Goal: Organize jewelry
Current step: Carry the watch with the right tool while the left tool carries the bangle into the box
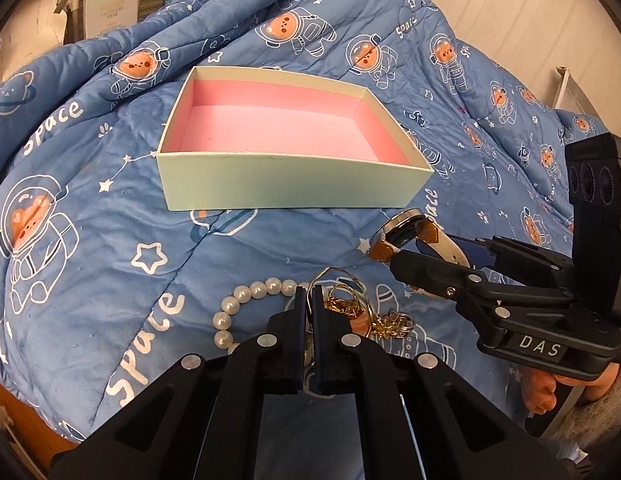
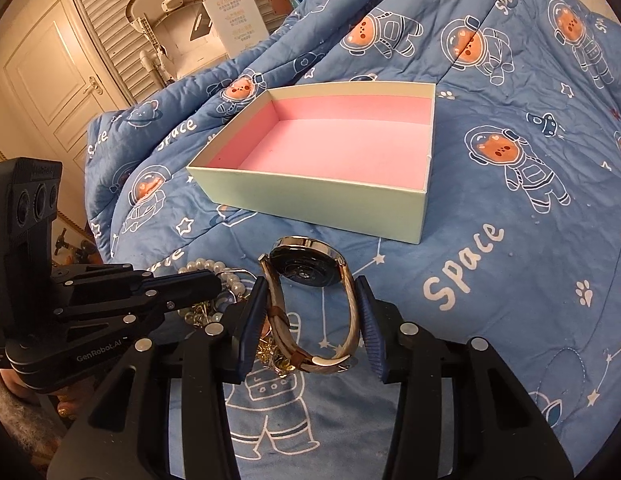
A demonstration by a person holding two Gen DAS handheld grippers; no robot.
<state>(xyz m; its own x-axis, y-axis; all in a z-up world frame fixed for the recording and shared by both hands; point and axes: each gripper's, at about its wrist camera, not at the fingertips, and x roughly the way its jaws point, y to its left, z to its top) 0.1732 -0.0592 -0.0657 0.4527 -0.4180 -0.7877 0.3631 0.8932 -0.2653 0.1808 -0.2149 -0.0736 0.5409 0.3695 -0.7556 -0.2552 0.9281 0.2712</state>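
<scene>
An open box (image 1: 286,184) (image 2: 310,200), pale green outside and pink inside, sits empty on the quilt. In front of it lies a heap of jewelry: a pearl bracelet (image 1: 238,292) (image 2: 202,266), a gold chain (image 1: 346,304) (image 2: 270,354) and a thin silver hoop (image 1: 334,274). My left gripper (image 1: 308,296) (image 2: 214,280) points down into the heap, its jaws shut with the hoop's thin wire running into the slit between them. My right gripper (image 2: 310,320) (image 1: 422,248) is shut on a watch (image 2: 306,268) (image 1: 402,230), pads pressing the strap loop from both sides, its case toward the box.
Everything rests on a rumpled blue quilt (image 1: 110,240) (image 2: 510,280) printed with astronaut bears, bunched high behind the box. White cartons (image 2: 234,12) and a cream door (image 2: 50,80) stand beyond the bed at the left. A person's hand (image 1: 546,392) holds the right gripper.
</scene>
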